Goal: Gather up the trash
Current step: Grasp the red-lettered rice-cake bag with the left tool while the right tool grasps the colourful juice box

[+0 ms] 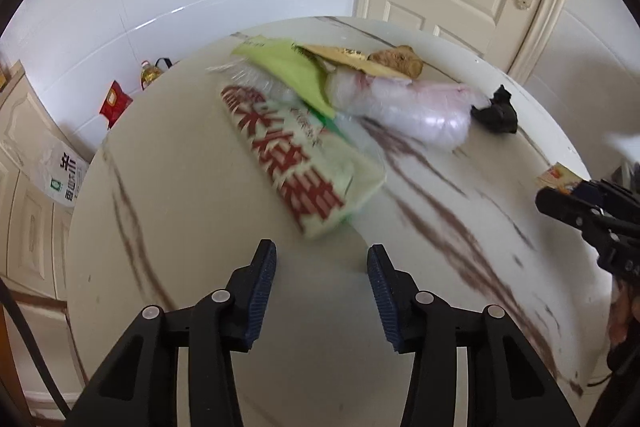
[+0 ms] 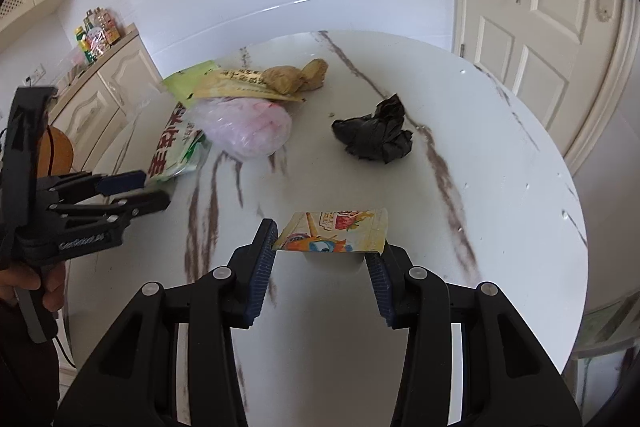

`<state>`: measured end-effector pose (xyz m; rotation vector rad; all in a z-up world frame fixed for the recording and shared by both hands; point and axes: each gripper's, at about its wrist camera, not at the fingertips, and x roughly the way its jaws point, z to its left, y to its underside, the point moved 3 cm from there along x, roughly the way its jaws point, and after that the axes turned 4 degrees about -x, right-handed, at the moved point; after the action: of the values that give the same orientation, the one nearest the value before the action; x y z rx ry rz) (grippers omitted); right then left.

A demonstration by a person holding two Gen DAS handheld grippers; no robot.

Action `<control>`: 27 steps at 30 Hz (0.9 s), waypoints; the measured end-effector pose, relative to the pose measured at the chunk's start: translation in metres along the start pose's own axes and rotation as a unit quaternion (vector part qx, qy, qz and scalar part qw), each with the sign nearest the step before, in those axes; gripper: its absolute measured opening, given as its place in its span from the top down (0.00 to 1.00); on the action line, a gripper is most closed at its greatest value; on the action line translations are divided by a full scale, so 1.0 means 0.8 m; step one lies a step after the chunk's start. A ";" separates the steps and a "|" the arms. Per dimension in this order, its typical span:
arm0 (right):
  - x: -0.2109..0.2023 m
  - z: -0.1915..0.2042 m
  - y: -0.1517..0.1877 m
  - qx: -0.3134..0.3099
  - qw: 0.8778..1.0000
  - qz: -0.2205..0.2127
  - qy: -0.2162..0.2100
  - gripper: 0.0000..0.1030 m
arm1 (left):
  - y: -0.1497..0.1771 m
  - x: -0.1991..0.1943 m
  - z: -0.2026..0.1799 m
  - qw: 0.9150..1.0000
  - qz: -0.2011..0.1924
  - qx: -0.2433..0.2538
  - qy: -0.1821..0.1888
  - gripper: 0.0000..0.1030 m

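Far left in the right wrist view: left gripper (image 2: 154,189), held in a hand (image 2: 38,285), jaws apart with nothing between them, hovering over the edge of the round marble table (image 2: 500,211). In its own view, left gripper (image 1: 322,259) pointed down at bare tabletop just short of the green and white bag with red characters (image 1: 296,163). Behind that bag, a heap: light green wrapper (image 2: 188,83), yellowish printed packet (image 2: 240,85), brown crumpled paper bag (image 2: 298,75), and a pink-tinged clear plastic bag (image 2: 250,127) in front, touching one another. Right of the heap and apart from it, a crumpled black plastic bag (image 2: 376,133) alone on the marble. Nearest the camera, right gripper (image 2: 322,247) clamped on a colourful cartoon snack wrapper (image 2: 334,231), pads pressing its two side edges, wrapper held flat between the fingertips above the table. Far right, a white panelled door (image 2: 552,39).
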<state>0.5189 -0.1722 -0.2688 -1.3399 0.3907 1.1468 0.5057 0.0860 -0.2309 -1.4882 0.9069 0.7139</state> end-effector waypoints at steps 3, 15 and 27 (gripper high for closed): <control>-0.005 0.004 0.005 0.001 1.000 -0.003 0.001 0.60 | -0.004 -0.011 0.004 0.999 -0.015 -0.028 0.014 0.27; -0.016 -0.005 0.015 0.014 1.000 -0.007 -0.003 0.60 | -0.066 0.049 -0.004 0.997 -0.005 -0.062 -0.049 0.15; -0.027 -0.002 0.026 0.019 1.000 -0.014 -0.017 0.61 | 0.006 -0.011 0.017 0.999 -0.014 -0.040 0.005 0.37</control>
<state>0.4928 -0.1860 -0.2638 -1.2878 0.3660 1.1330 0.4980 0.1006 -0.2275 -1.5729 0.8725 0.7310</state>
